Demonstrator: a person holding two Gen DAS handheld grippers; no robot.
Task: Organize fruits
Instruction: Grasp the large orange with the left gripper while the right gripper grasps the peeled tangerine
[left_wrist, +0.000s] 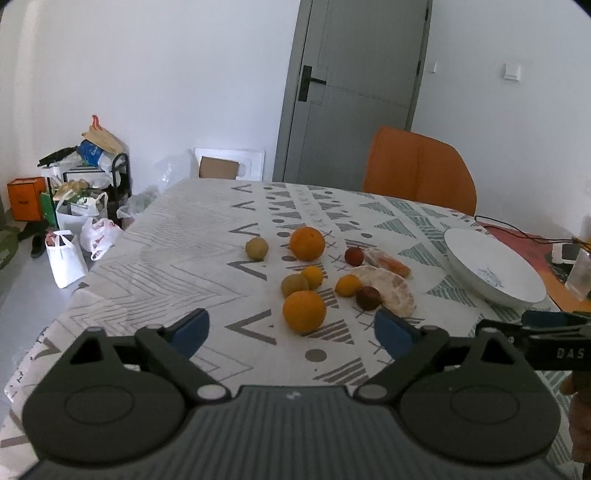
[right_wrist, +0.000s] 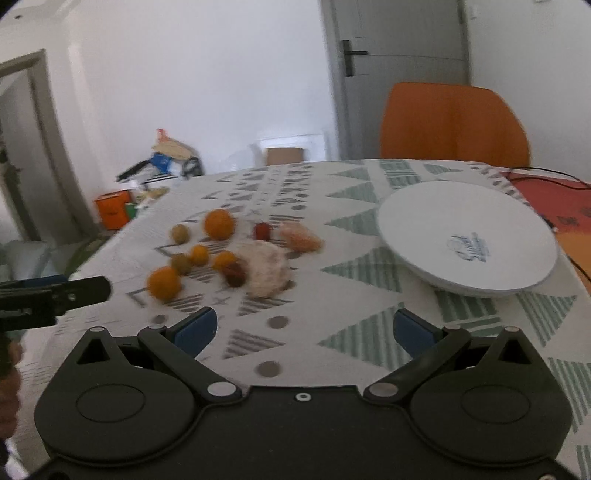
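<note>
Several fruits lie loose on the patterned tablecloth (left_wrist: 177, 236): a near orange (left_wrist: 304, 311), a far orange (left_wrist: 307, 243), two small yellow-orange fruits (left_wrist: 348, 285), two greenish ones (left_wrist: 256, 247), two dark red ones (left_wrist: 368, 298) and pale peel pieces (left_wrist: 395, 291). My left gripper (left_wrist: 291, 332) hovers open just short of the near orange, nothing between its blue pads. My right gripper (right_wrist: 304, 328) is open over bare cloth, the fruit cluster (right_wrist: 164, 282) ahead to its left and the empty white bowl (right_wrist: 467, 236) ahead to its right.
An orange chair (left_wrist: 419, 170) stands behind the table's far edge before a grey door (left_wrist: 354, 88). Black cables (left_wrist: 517, 230) and small items lie at the right past the bowl. Bags and boxes (left_wrist: 74, 206) clutter the floor at the left.
</note>
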